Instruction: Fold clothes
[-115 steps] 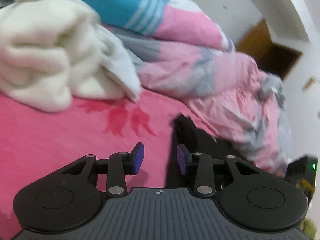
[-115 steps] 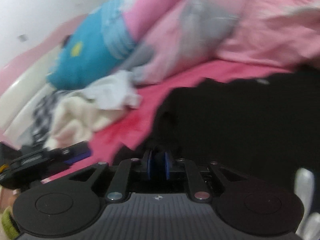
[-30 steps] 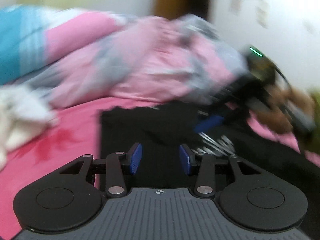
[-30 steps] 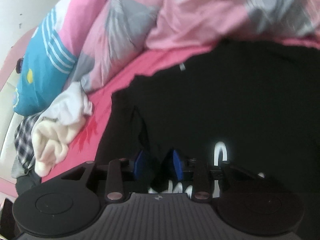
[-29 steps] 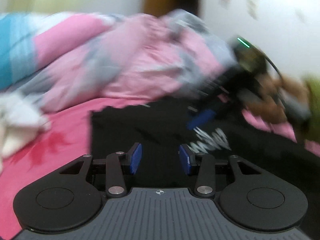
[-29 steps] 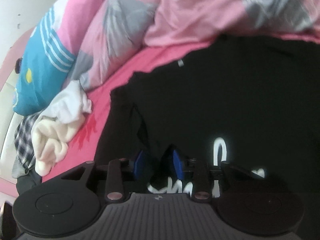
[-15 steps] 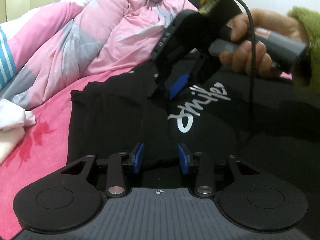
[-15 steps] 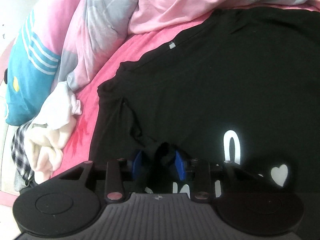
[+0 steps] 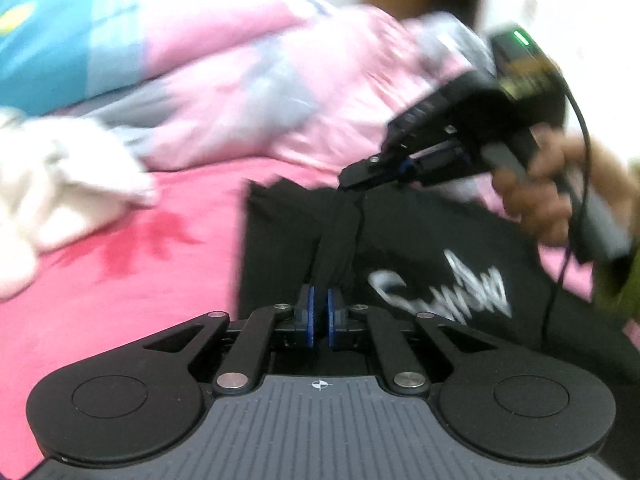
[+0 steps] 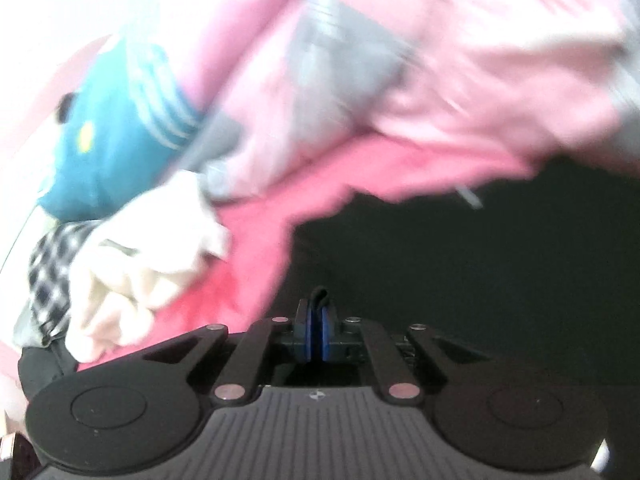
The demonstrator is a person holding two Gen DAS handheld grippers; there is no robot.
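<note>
Black T-shirt (image 9: 420, 248): it lies on the pink bed sheet (image 9: 132, 272), in front of the quilt; a white script print (image 9: 440, 288) shows on its front, too blurred to read. One strip of the cloth is pulled up from the shirt and runs taut between the two tongs.

Left tongs (image 9: 319, 316): the blue pads are pressed together and they pinch the near end of the raised black strip.

Right tongs (image 9: 362, 178): in the left wrist view they are seen from the side, held by a hand (image 9: 540, 196) with a green sleeve (image 9: 624, 276); their tip bites the far end of the same strip. In their own view the right tongs (image 10: 316, 330) have the pads closed on a small fold of black cloth that sticks up above them.

Quilt (image 9: 280, 92): pink with grey patches, it is bunched behind the shirt.

Pillow (image 9: 44, 36): blue with pale stripes, at the far left, partly under the quilt.

White clothes (image 9: 60, 188): a crumpled heap on the sheet, to the left of the shirt and apart from it.

Checked cloth (image 10: 50, 272): black and white, just beside the white heap in the right wrist view.

Sharpness: both views are smeared, so fine details cannot be told.
</note>
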